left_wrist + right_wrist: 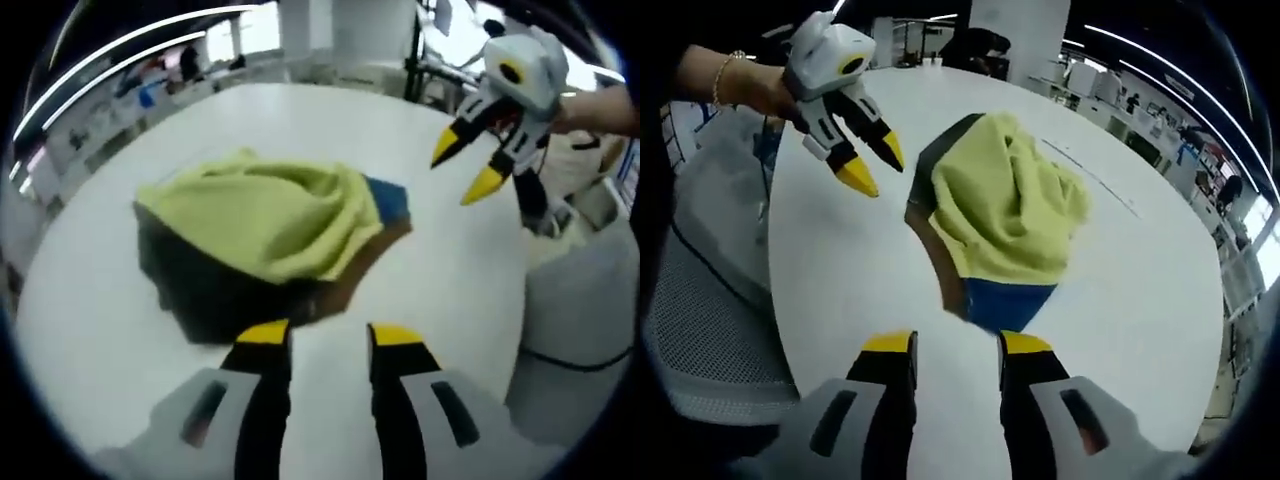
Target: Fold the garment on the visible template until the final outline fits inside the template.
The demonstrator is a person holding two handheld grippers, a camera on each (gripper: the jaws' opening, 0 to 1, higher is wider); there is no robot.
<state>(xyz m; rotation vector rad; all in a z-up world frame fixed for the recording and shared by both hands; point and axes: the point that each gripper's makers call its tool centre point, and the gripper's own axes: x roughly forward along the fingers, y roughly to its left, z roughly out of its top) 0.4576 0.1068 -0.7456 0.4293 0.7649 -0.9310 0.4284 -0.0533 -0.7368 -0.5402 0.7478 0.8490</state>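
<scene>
A yellow-green garment [270, 215] lies bunched in a heap on a dark template [210, 295] with a blue end [392, 200], in the middle of a white table [440, 290]. My left gripper [330, 335] hovers open just short of the template's near edge, nothing between its jaws. The right gripper [470, 165], held by a hand, hangs open above the table beyond the blue end. In the right gripper view the garment [1010, 205] covers most of the template [925, 165]; the blue end [1005, 300] is nearest my open right gripper [957, 345]. The left gripper [872, 165] hangs open at upper left.
The table [840, 280] is round, with bare white surface all around the template. A grey mesh chair [700, 330] stands at its edge, as does a grey seat [585, 320]. Desks and office fittings lie far behind.
</scene>
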